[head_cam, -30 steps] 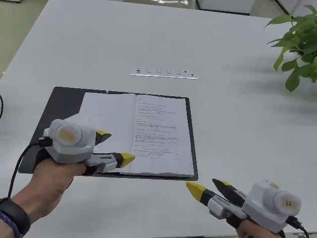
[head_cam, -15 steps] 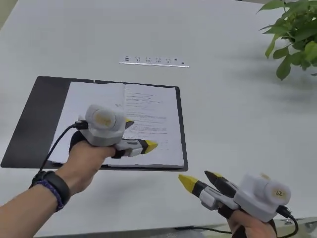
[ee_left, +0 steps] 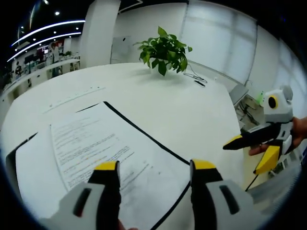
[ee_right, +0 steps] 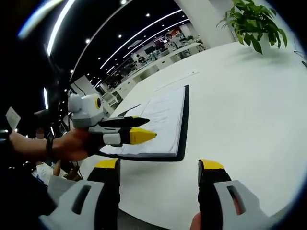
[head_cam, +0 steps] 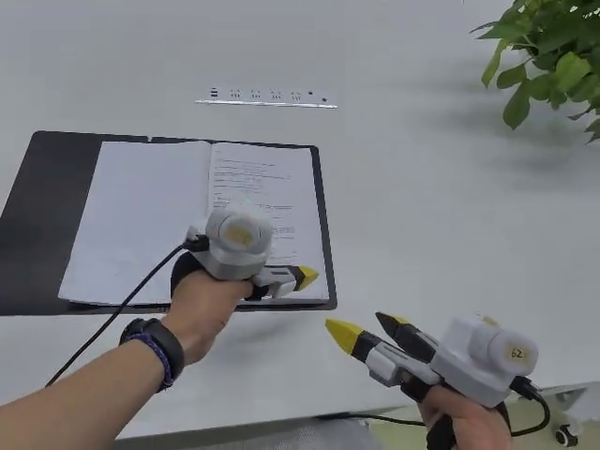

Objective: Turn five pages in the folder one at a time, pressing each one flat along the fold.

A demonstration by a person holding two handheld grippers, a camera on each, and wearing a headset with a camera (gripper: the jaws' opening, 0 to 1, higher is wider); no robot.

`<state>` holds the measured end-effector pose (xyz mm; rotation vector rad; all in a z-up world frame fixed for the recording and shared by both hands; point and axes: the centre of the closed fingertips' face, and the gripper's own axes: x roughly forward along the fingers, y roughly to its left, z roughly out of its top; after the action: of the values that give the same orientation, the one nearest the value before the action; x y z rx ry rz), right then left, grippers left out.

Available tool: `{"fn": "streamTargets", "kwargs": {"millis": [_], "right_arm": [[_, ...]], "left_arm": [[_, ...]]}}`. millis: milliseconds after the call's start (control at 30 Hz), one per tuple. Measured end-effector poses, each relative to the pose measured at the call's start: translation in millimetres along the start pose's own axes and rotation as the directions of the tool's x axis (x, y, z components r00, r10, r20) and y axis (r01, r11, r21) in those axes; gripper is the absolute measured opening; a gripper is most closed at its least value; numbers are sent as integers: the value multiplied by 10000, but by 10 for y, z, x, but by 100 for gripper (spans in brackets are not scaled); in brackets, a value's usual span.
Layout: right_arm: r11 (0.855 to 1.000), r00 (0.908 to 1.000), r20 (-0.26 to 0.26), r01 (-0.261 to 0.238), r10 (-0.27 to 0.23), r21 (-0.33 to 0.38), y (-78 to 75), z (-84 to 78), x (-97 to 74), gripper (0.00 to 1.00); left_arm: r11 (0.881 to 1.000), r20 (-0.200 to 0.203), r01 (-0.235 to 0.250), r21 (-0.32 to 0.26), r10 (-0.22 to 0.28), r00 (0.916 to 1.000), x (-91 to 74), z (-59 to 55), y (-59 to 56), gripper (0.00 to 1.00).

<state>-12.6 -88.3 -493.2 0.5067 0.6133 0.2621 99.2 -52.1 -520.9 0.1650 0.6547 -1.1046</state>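
A black folder [head_cam: 37,202] lies open on the white table, with a blank sheet [head_cam: 141,220] on its left and a printed page [head_cam: 267,183] on its right. My left gripper [head_cam: 292,275] is open and hovers over the printed page's lower right corner; in the left gripper view its jaws [ee_left: 156,167] straddle the page [ee_left: 96,148] near the folder's edge, with nothing between them. My right gripper [head_cam: 366,326] is open and empty, low over bare table right of the folder's near corner. The right gripper view [ee_right: 159,165] faces the folder [ee_right: 168,117] and the left gripper [ee_right: 129,130].
A white power strip [head_cam: 265,97] lies beyond the folder. A leafy plant [head_cam: 548,52] stands at the far right. The table's near edge [head_cam: 281,427] runs just below my hands, and a black cable [head_cam: 122,314] trails from the left gripper.
My left gripper has moved right across the folder, from the blank sheet's lower edge to the printed page's lower right corner. The right gripper stayed where it was, open.
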Motion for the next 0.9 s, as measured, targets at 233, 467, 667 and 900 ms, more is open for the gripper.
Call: {"fn": "streamTargets", "kwargs": {"millis": [233, 467, 667, 900], "right_arm": [[9999, 9999, -117, 14, -12, 122, -45, -49, 7, 64], [9999, 9998, -180, 21, -19, 153, -70, -47, 19, 63], [9999, 9999, -161, -35, 36, 115, -80, -19, 51, 62], [9998, 9997, -131, -191, 191, 11, -39, 35, 118, 60]], "left_arm": [[9982, -636, -348, 487, 379, 9973, 137, -217, -79, 59], [9860, -731, -449, 1606, 573, 9957, 167, -270, -80, 56], [9845, -754, -434, 1701, 570, 9955, 151, -260, -38, 51], [9804, -733, -364, 1934, 515, 9960, 145, -258, -32, 39]]}}
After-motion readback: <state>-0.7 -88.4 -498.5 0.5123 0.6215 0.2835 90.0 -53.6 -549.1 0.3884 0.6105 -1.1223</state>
